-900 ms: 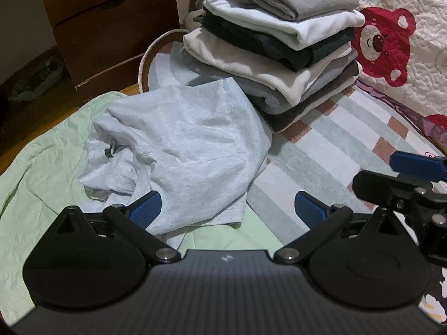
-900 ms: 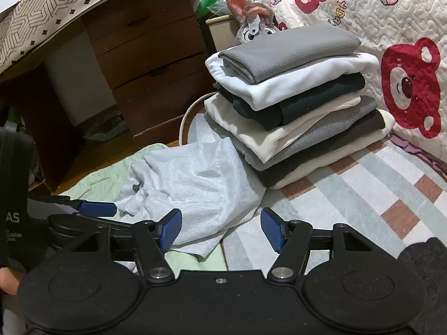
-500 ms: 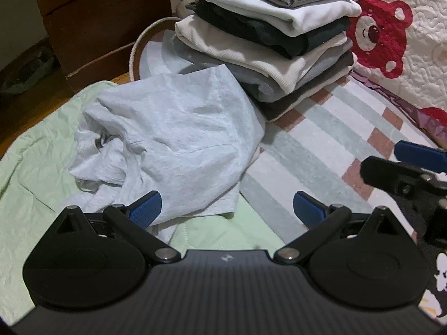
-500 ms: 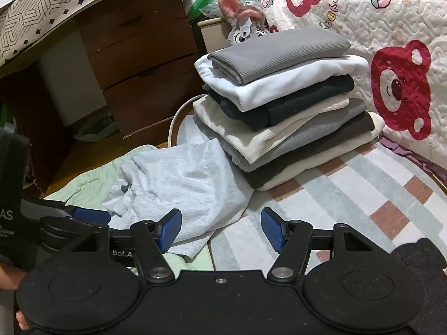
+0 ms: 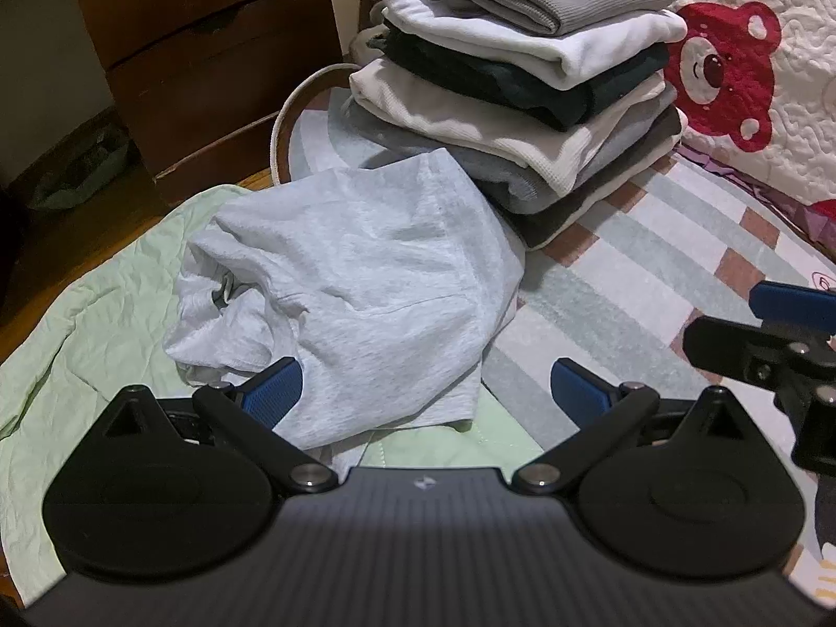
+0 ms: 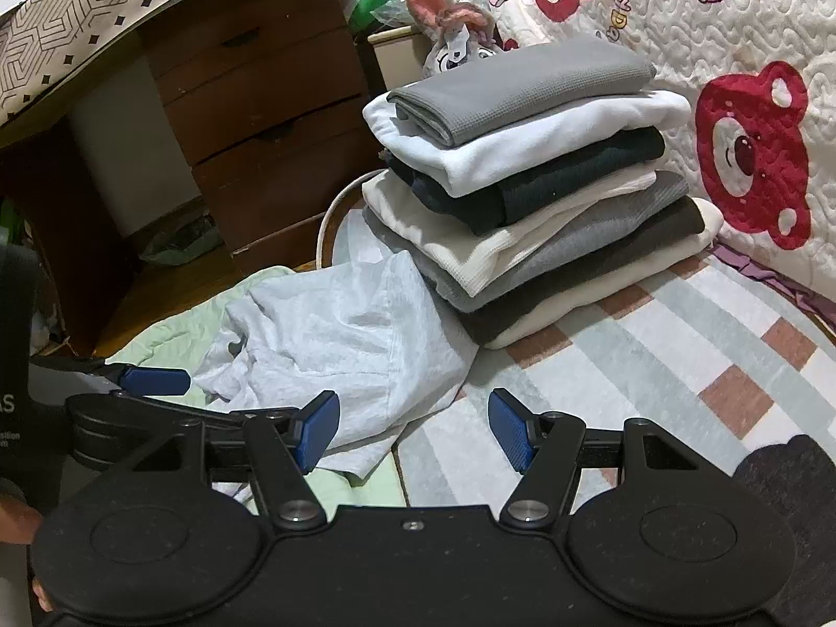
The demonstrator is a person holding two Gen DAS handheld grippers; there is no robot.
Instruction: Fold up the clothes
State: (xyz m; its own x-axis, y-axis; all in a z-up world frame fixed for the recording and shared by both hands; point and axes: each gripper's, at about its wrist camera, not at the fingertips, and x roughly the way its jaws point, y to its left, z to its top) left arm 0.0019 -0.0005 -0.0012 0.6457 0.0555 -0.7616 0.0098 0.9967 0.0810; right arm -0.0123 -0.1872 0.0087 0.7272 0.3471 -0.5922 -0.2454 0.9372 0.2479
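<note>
The bear quilt (image 6: 742, 52) reads "HAPPYDA", cut off, in the right view only. A stack (image 5: 527, 83) of folded clothes sits on the striped rug (image 5: 627, 282); the crumpled grey garment (image 5: 366, 282) lies against it. Left gripper (image 5: 426, 392) and right gripper (image 6: 413, 426) have fingers spread wide, empty.

The left gripper (image 5: 426, 389) hangs with jaws spread wide over a crumpled pale grey garment (image 5: 360, 287) on a green sheet (image 5: 89, 324). At one o'clock sits a stack of folded clothes (image 5: 527, 83); the right gripper (image 5: 778, 324) pokes in at three o'clock.
</note>
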